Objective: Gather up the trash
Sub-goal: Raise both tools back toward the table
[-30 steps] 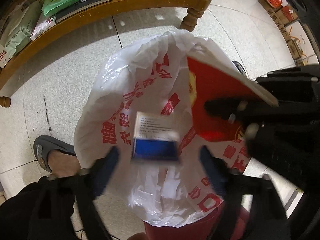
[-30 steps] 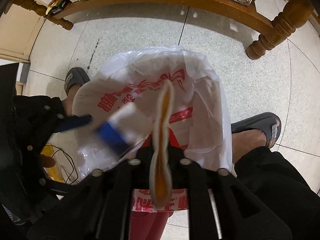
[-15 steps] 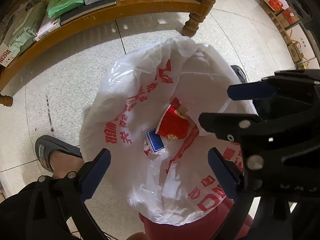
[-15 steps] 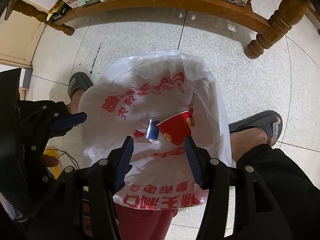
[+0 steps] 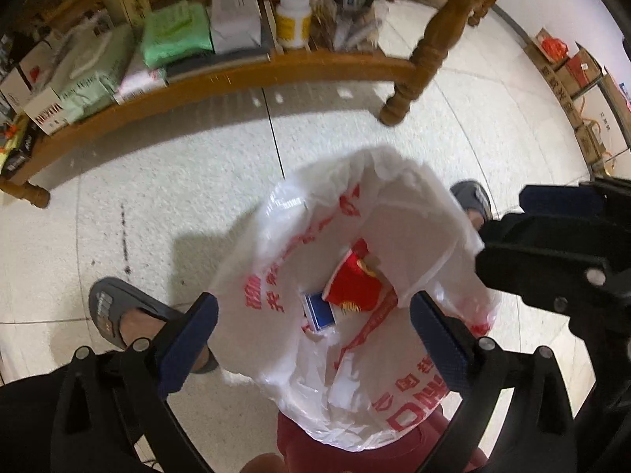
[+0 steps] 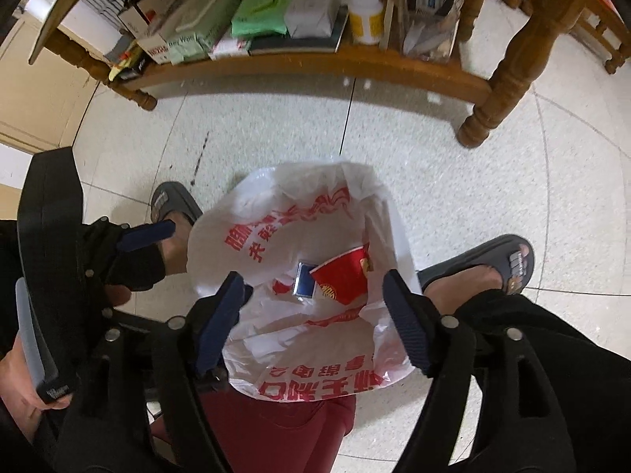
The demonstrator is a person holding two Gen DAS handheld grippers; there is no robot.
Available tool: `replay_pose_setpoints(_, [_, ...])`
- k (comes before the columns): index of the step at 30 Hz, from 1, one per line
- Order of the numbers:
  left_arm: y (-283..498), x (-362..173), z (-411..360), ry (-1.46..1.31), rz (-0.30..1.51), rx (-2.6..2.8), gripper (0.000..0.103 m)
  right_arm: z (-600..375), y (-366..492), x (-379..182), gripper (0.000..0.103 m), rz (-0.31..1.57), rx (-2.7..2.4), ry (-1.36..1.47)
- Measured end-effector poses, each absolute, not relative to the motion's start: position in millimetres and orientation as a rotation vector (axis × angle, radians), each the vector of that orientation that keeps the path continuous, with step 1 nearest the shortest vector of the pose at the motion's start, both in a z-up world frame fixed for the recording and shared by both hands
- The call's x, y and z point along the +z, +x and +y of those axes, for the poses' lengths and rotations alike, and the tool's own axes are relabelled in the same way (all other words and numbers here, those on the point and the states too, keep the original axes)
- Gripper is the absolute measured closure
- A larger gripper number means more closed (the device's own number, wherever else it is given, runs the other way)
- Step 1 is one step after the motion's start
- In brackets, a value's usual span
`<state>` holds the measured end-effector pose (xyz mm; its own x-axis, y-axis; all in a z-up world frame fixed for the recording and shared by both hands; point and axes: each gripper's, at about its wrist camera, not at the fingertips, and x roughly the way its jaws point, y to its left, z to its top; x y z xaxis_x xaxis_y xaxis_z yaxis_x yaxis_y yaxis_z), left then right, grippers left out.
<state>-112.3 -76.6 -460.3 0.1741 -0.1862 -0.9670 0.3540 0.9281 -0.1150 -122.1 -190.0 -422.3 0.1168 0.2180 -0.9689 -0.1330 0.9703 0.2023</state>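
Trash already lies inside the white plastic bag with red printing (image 5: 355, 315) that lines the dark red bin (image 5: 299, 439) on the pale speckled tile floor (image 5: 157, 205): in the left wrist view a flattened red paper cup (image 5: 355, 285) rests against a small blue-and-white cardboard box (image 5: 317, 309), both deep in the liner. The left gripper (image 5: 311, 349) hangs above the bag's mouth with its jaws spread wide and nothing between them. The right gripper's black frame shows at the picture's right edge. A low wooden shelf (image 5: 221, 79) crowded with packets and a bottle runs behind. In the right wrist view the same cup (image 6: 343, 278) and box (image 6: 304, 280) sit together in the bag (image 6: 315, 354), and the right gripper (image 6: 311, 307) stands over them, its jaws having just been opening and now empty. The person's feet in grey slippers (image 6: 508, 260) flank the bin. Both pieces look light; the cup is thin and crushes easily, so a pinch across its flattened wall would suit, while the stiffer box takes a grip across its narrow sides. The liner is soft and slippery and best gathered by its rim.
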Motion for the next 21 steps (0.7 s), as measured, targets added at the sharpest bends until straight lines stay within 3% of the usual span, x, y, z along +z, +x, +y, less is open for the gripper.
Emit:
replay_pose_setpoints(12, [-100.5,-394.2,-64.9,-0.041,1.171,-0.439,0.008,-206.1,-129.4,-361.6,0.027,1.281,0.219,0.114])
replay_pose_setpoints(21, [-82.9,-305.1,-59.4,-0.151,1.018,-0.423,0.008,-228.2,-127.4,-244.0,0.020,1.054,0.193,0.156])
